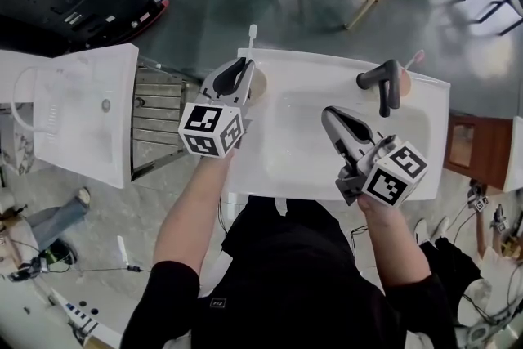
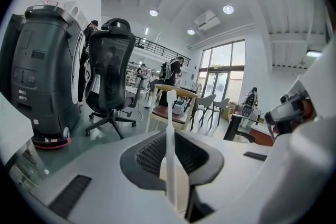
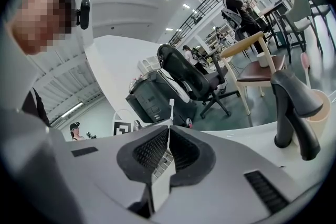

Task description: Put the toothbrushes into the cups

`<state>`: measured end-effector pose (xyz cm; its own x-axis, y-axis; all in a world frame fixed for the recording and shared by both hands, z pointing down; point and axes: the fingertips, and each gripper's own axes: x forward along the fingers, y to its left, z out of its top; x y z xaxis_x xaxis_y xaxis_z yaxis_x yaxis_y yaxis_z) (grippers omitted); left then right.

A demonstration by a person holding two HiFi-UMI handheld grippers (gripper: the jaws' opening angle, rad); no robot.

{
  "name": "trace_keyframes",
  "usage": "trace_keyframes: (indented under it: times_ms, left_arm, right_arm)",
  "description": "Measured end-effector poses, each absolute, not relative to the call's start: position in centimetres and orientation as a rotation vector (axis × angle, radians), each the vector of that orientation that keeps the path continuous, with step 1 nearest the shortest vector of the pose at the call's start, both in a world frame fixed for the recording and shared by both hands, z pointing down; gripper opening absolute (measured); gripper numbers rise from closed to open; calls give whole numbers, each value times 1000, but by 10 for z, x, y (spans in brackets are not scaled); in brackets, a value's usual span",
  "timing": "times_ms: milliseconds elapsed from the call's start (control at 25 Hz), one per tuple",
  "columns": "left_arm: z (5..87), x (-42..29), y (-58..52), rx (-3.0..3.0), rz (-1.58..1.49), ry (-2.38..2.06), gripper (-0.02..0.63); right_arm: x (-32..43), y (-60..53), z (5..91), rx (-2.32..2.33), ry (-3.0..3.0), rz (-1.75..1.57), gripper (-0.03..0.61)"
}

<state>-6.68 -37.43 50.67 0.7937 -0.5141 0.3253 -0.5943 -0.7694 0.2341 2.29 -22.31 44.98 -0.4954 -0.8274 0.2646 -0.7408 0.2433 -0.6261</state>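
L gripper (image 1: 245, 68) (image 2: 169, 136): clamped on white toothbrush (image 1: 252, 35) (image 2: 170, 113); handle pinched btwn the pads, brush upright, head above the jaws.
White toothbrush: over back-left corner of sink (image 1: 343, 61), directly above L cup (image 1: 260, 86); lower end hidden by the jaws, can't tell if it's inside the cup.
L cup: tan, on sink rim at back-left corner, mostly covered by L gripper.
R gripper (image 1: 328, 112) (image 3: 169, 131): jaws pressed together, nothing btwn them; over right part of basin, well apart from both cups.
R cup (image 1: 404, 82) (image 3: 321, 107): back-right corner of rim, just beside faucet (image 1: 386, 86) (image 3: 291, 107).
Pink toothbrush (image 1: 413, 60): stands in R cup, head up, tilted.
Faucet: black, at back edge, spout toward basin.
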Motion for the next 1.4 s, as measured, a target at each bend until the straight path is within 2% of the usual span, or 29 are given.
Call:
trace_keyframes:
  times_ms: [160,520,720,880,1280,1400]
  left_arm:
    - [514,-70,-371,2639,382,-842,58]
    - [548,-76,-359,2679,742,-857,60]
    - [555,-79,-357,2650,801,-835,168]
    - [546,-84,-359,2648,761,-858,199]
    - [483,-102,-344,2717,595,-878,193]
    - [458,-118,-326,2714,503,-915,147]
  right_arm:
    - [21,-221,448,-1507,2381,-1089,34]
    - [19,-211,450,-1511,2364,-1097,32]
    - [16,-208,446,-1507,2360,-1098,34]
    - [16,-207,441,-1511,2360,-1089,34]
    - [16,-211,411,-1585,2372,-972,34]
    - [18,-206,400,-1618,2359,-934,32]
